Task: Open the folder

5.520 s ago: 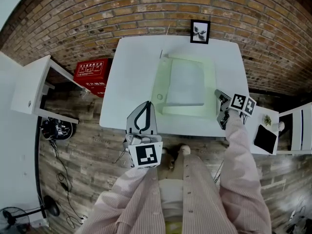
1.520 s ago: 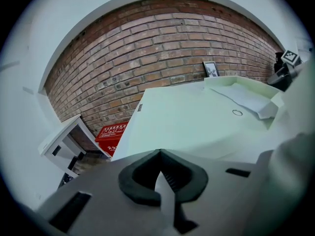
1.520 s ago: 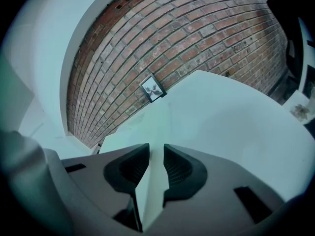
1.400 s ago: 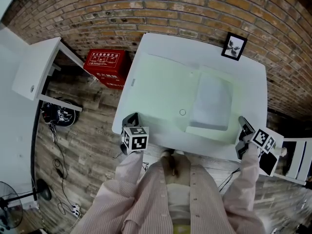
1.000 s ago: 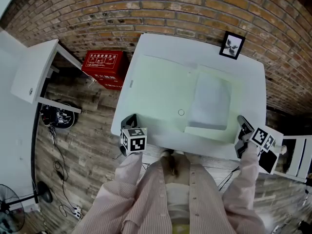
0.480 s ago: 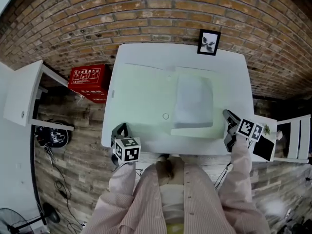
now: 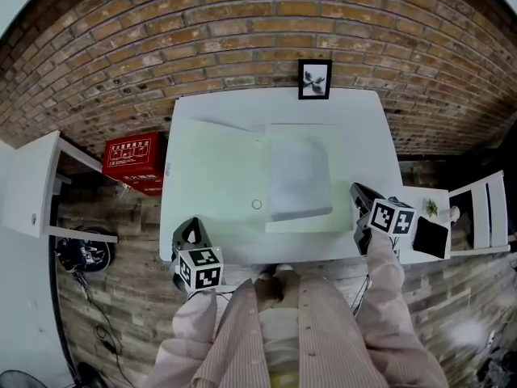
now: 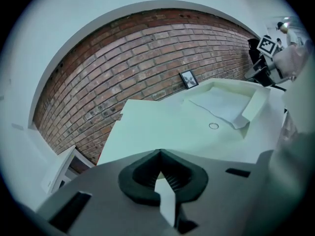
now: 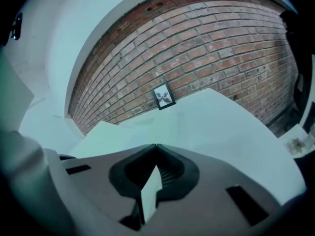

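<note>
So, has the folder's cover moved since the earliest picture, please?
Yes. The cover has swung left and now lies flat over the table's left half.

A white table point(image 7: 367, 144) stands against a red brick wall point(image 7: 242, 23) at twelve o'clock, with a small framed picture point(image 7: 314, 78) at its far edge. The floor point(image 7: 121, 297) is wood plank. A red box point(image 7: 133, 158) and a white shelf unit point(image 7: 28, 186) sit at nine o'clock, a white slatted stand point(image 7: 483, 210) at three, and dark cables point(image 7: 81, 253) at eight.
</note>
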`<state>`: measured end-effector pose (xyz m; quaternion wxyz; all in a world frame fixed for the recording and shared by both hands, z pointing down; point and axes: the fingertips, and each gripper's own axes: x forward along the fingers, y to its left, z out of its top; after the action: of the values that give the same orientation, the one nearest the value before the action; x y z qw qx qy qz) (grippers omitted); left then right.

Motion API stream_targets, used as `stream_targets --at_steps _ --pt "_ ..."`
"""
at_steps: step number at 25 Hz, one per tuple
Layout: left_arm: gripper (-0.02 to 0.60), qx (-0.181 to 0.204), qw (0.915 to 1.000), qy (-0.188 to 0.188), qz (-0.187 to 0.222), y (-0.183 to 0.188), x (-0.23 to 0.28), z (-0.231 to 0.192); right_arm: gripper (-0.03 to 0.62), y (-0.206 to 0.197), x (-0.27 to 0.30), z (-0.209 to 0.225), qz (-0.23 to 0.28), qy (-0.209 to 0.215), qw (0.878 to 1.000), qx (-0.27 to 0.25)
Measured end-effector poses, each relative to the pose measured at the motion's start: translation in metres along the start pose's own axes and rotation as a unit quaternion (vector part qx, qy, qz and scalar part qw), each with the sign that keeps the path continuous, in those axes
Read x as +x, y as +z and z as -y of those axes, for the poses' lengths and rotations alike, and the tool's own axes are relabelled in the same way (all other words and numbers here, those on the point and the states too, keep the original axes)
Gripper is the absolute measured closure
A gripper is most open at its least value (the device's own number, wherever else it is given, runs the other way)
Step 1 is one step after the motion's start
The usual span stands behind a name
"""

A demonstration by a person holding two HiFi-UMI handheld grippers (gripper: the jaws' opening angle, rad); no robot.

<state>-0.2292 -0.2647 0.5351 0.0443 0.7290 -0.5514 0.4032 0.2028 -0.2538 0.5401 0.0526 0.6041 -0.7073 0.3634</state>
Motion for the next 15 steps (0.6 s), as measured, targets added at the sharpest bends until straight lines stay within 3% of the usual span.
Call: stream_targets --at_steps 8,15 --pt "0.588 -0.027 0.9964 -0.046 0.065 0.038 -0.019 0.026 0.589 0.011 -0.009 -0.029 0.028 0.035 0.998 -0.048" --pt "0.588 -0.067 0.9854 -0.089 0.129 0.066 -0.029 0.049 0.589 0.025 -0.021 -0.059 0.076 0.082 0.989 -0.093"
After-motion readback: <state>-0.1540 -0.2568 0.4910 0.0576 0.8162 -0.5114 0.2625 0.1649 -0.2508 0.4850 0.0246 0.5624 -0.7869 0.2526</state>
